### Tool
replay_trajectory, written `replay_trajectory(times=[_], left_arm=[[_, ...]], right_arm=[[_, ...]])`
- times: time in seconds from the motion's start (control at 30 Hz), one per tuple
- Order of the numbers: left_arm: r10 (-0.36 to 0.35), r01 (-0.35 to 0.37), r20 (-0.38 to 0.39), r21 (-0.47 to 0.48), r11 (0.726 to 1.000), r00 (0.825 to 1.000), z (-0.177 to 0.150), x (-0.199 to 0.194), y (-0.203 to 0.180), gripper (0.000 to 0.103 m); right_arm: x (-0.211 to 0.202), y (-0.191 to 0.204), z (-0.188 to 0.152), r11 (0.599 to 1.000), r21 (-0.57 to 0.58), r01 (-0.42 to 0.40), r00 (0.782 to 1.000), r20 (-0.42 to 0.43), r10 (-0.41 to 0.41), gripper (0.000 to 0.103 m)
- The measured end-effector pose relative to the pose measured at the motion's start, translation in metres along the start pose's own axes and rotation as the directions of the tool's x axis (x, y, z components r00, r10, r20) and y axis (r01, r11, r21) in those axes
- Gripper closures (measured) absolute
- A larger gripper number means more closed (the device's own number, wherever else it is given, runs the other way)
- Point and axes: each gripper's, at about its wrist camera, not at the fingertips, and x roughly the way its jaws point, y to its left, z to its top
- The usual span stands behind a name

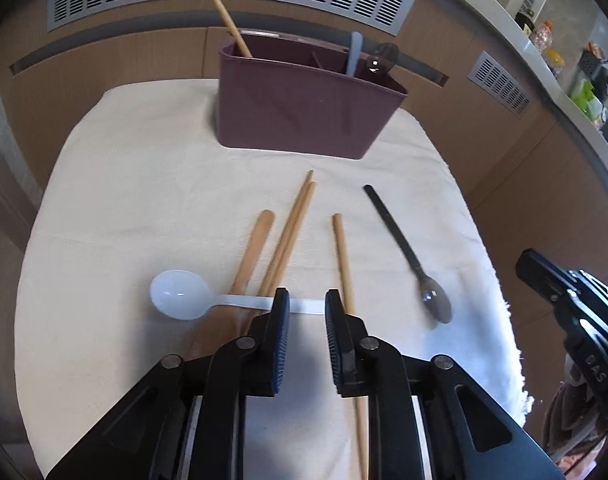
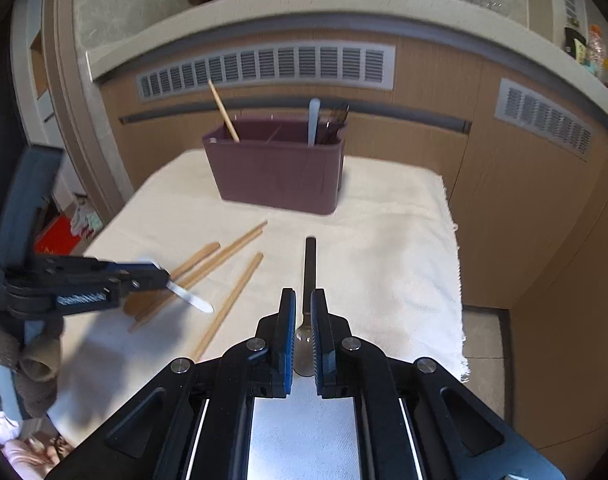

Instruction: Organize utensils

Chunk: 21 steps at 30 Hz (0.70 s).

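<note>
A: Where is the left gripper (image 1: 307, 300) against the white plastic spoon (image 1: 180, 295)?

B: Over the spoon's handle. The spoon lies flat on the cream cloth (image 1: 144, 184) that covers the bench, bowl to the left in the left wrist view, and its thin handle runs across behind both fingertips. The jaws stand a little apart. From this view I can't tell whether the pads touch the handle or hang just above it. In the right wrist view the handle end juts out past the fingers.

A: And the right gripper (image 2: 303, 300)?

B: Its jaws are nearly together, closed on the metal spoon with the black handle (image 2: 310, 264). The bowl sits between the blue pads and the handle points away toward the organizer.

A: What else lies near the left gripper?

B: A pair of wooden chopsticks (image 1: 292, 232) side by side, crossing under the white handle. A flat wooden stick (image 1: 256, 248) just left of them. A single chopstick (image 1: 344, 264) to the right, running down past the right finger.

A: The organizer?

B: A maroon bin (image 1: 300, 116) at the far edge of the cloth, well apart from both grippers. One wooden chopstick (image 1: 226, 16) leans out of its left compartment. A pale plastic handle (image 1: 354, 54) and a dark spoon (image 1: 382, 60) stand at its right end.
</note>
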Motion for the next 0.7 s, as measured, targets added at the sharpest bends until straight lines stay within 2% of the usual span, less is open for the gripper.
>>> replay_trajectory(times=[0.1,0.13,0.17,0.23,0.33,0.43,0.5,0.57,0.6,0.67,0.7], left_arm=[[0.044,-0.044,0.058,0.003,0.999,0.997,-0.003,-0.010,0.009,0.051],[0.054,-0.055,0.085,0.004,0.999,0.995,-0.004,-0.013,0.013,0.046],[0.063,-0.064,0.103,0.005,0.998,0.993,-0.005,-0.015,0.017,0.045],[0.077,-0.078,0.126,0.006,0.997,0.989,-0.007,-0.018,0.025,0.045],[0.093,-0.094,0.137,-0.001,0.996,0.986,-0.010,-0.019,0.039,0.039],[0.122,-0.121,0.138,-0.016,0.992,0.983,-0.011,-0.018,0.053,0.038],[0.131,-0.128,0.136,-0.029,0.991,0.982,-0.012,-0.019,0.064,0.037],[0.138,-0.133,0.136,-0.041,0.990,0.981,-0.014,-0.021,0.072,0.032],[0.144,-0.139,0.135,-0.047,0.989,0.980,-0.014,-0.021,0.077,0.029],[0.146,-0.141,0.124,-0.053,0.989,0.981,-0.016,-0.020,0.082,0.028],[0.142,-0.136,0.116,-0.056,0.989,0.983,-0.017,-0.019,0.084,0.028]], right_arm=[[0.031,-0.002,-0.001,1.000,0.003,-0.014,0.998,-0.063,0.014,0.090],[0.042,-0.003,0.001,1.000,0.006,-0.027,0.996,-0.082,0.027,0.085],[0.050,-0.005,0.002,1.000,0.014,-0.028,0.995,-0.094,0.030,0.079],[0.072,-0.006,0.008,0.999,0.024,-0.024,0.993,-0.119,0.027,0.077],[0.105,-0.006,0.016,1.000,0.021,-0.011,0.986,-0.168,0.014,0.077],[0.130,-0.004,0.020,1.000,0.025,0.000,0.977,-0.211,0.005,0.077],[0.140,-0.003,0.021,1.000,0.026,-0.006,0.973,-0.230,0.012,0.076],[0.141,0.001,0.022,1.000,-0.001,0.001,0.975,-0.223,-0.001,0.075],[0.141,0.004,0.021,1.000,-0.018,0.009,0.975,-0.221,-0.013,0.075],[0.139,0.009,0.019,0.999,-0.045,0.015,0.976,-0.218,-0.024,0.089],[0.136,0.012,0.018,0.999,-0.055,0.003,0.975,-0.221,-0.015,0.092]])
